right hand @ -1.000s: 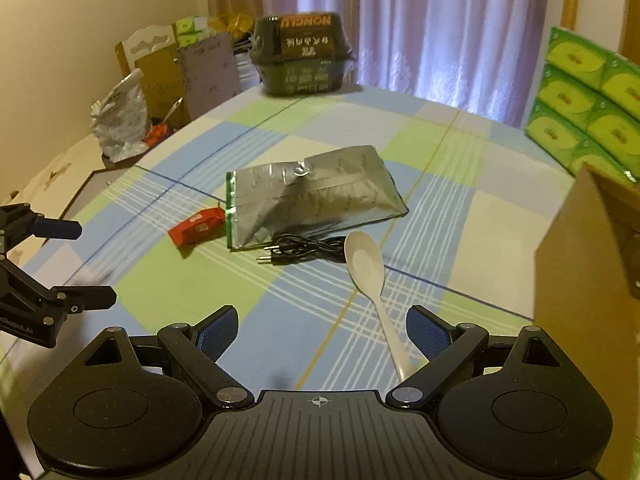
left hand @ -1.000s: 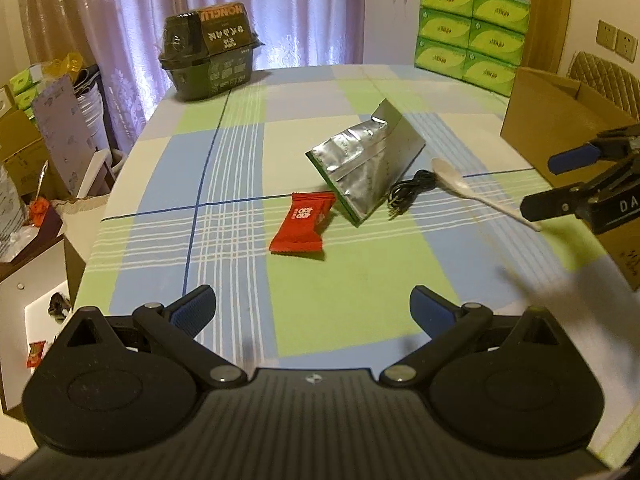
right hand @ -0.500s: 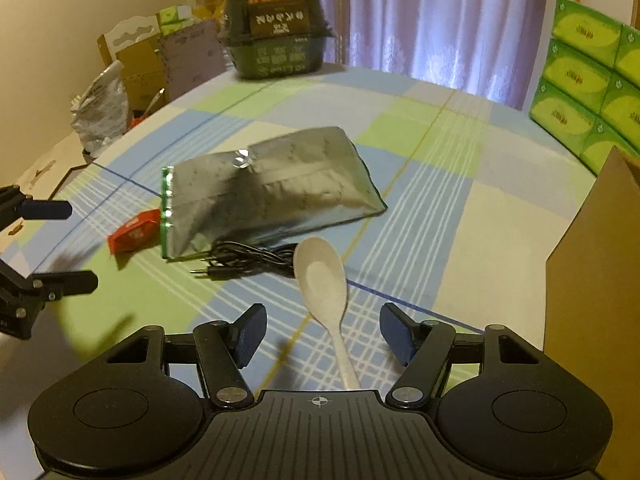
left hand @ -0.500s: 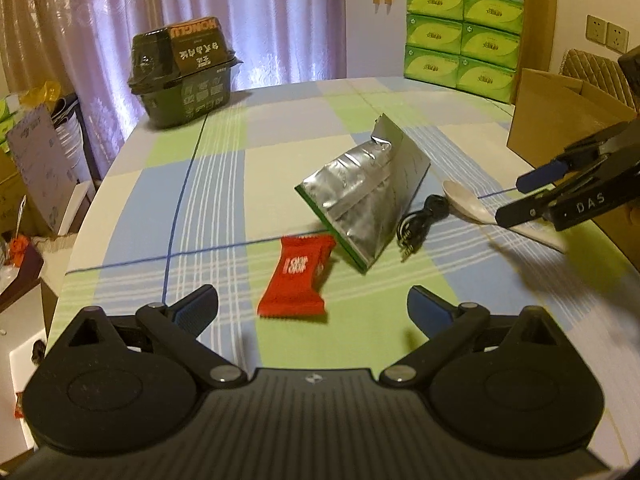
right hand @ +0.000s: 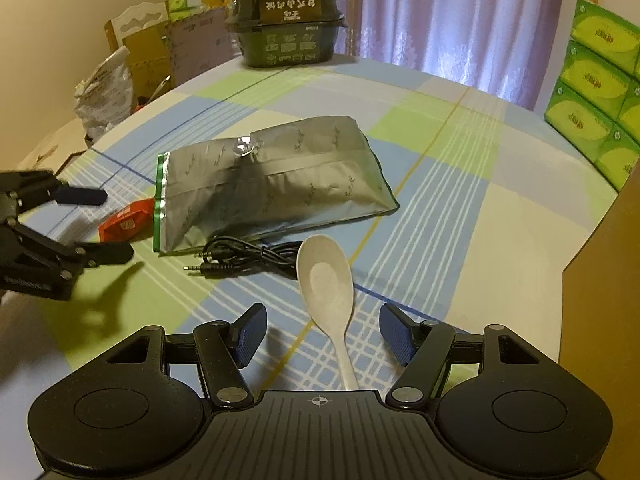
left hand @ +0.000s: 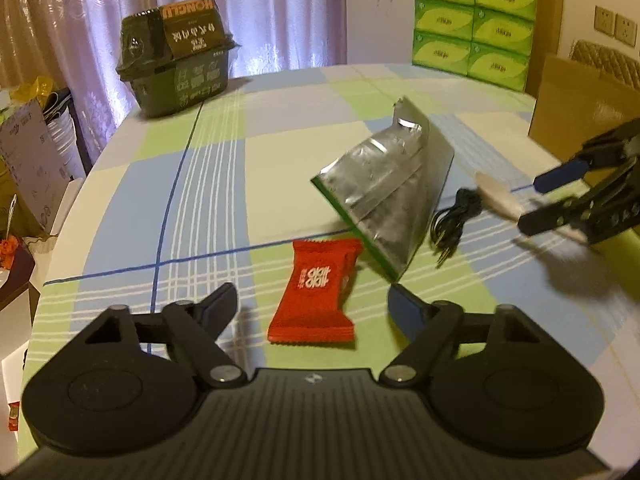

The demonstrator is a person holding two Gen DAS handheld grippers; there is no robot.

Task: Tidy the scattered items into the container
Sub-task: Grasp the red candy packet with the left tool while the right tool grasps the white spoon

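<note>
- Both grippers are lower and closer to the table than a second ago; the left gripper (left hand: 312,304) is now straddling the red candy packet (left hand: 316,290), fingers apart, not touching it.
- The right gripper (right hand: 320,330) is hanging with jaws apart around the handle of the white spoon (right hand: 326,280), bowl lying just ahead of the fingertips.
- The black cable (right hand: 244,258) is lying touching the spoon bowl, beside the silver pouch (right hand: 272,178) mid-table.
- The cardboard box (left hand: 580,108) is sitting at the table's right edge.
</note>
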